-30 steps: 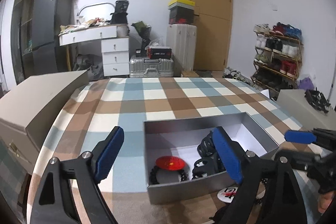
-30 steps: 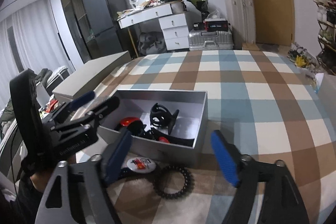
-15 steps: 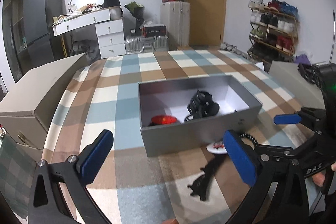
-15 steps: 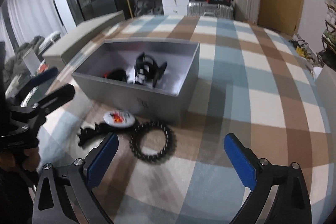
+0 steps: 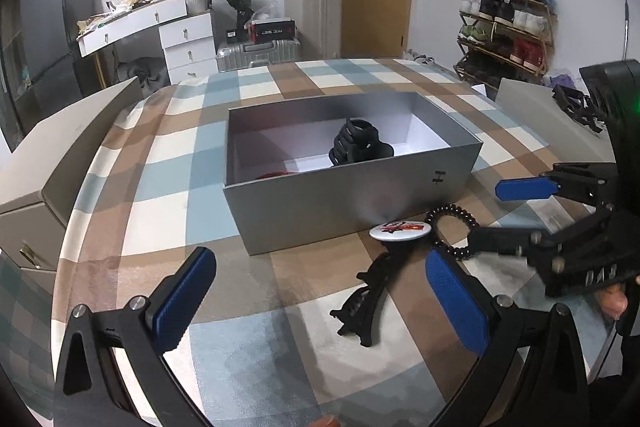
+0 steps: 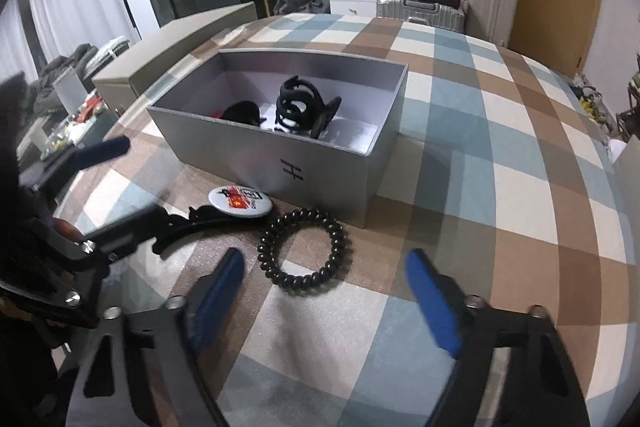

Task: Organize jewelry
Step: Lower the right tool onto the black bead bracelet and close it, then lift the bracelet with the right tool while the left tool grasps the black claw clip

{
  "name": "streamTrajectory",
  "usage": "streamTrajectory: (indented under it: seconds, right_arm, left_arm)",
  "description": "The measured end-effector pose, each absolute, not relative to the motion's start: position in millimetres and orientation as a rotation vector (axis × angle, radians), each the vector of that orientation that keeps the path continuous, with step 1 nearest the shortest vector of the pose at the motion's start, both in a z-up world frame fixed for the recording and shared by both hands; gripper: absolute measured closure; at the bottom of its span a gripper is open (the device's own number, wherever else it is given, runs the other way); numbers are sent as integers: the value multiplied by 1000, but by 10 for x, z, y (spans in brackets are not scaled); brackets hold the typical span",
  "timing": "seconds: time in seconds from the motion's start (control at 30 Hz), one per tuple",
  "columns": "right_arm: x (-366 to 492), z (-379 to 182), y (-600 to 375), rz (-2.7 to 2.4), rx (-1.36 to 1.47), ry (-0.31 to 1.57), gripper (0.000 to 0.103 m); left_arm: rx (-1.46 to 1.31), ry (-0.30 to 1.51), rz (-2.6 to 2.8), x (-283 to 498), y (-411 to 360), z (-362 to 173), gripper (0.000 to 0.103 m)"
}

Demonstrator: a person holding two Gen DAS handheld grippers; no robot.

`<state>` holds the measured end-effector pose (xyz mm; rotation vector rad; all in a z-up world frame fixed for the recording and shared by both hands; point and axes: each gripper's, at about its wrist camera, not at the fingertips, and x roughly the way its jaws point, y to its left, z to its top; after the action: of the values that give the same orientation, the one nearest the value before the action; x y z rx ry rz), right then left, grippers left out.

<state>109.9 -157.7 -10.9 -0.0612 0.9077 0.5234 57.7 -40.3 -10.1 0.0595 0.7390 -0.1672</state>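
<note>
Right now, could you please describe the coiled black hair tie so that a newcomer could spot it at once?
Find the grey box on the checked cloth. On the cloth just in front of its near wall lie three loose things; the hair tie is the rightmost, beside the round white badge and the flat black clip. It alone is an open ring of spiral coils.

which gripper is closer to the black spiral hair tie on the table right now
Right. The right gripper hangs open directly in front of the spiral hair tie, which sits between its fingers' line. The left gripper is open too, off to the tie's left, nearer the flat black clip.
</note>
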Motion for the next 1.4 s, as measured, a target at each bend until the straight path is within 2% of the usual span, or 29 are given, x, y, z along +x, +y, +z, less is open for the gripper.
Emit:
streamTrajectory:
  seconds: [0.07,0.1,0.13,0.23,0.37,0.73,0.9,1.2,1.4]
  right_arm:
    - [1122,-103,-1626,511,-36,904,47]
    - [1137,-109,-1637,511,-28,907,59]
    - [1154,-127,-1645,512,-17,916,65]
    - [1176,-170,-1623,513,-10,924,73]
    - [1194,-219,-1571,503,-18,933,76]
    - [1128,-245,-1387,450,-137,894,94]
    - [1096,-203,-1385,450,-149,859,95]
    - [1035,200,-1687,482,-4,734,95]
    - [1037,245,-1764,494,49,712,95]
  left_arm:
    - [57,743,-170,577,-405,-108,1]
    - [54,750,-169,587,-402,-116,1]
    - [51,757,-167,596,-400,-122,1]
    - [39,780,-167,619,-391,-149,1]
    - [37,795,-163,623,-391,-167,1]
    - [31,812,-166,632,-383,-190,1]
    - [21,813,-164,644,-367,-192,1]
    - [28,825,-168,662,-382,-196,1]
    - [135,848,-162,660,-558,-231,1]
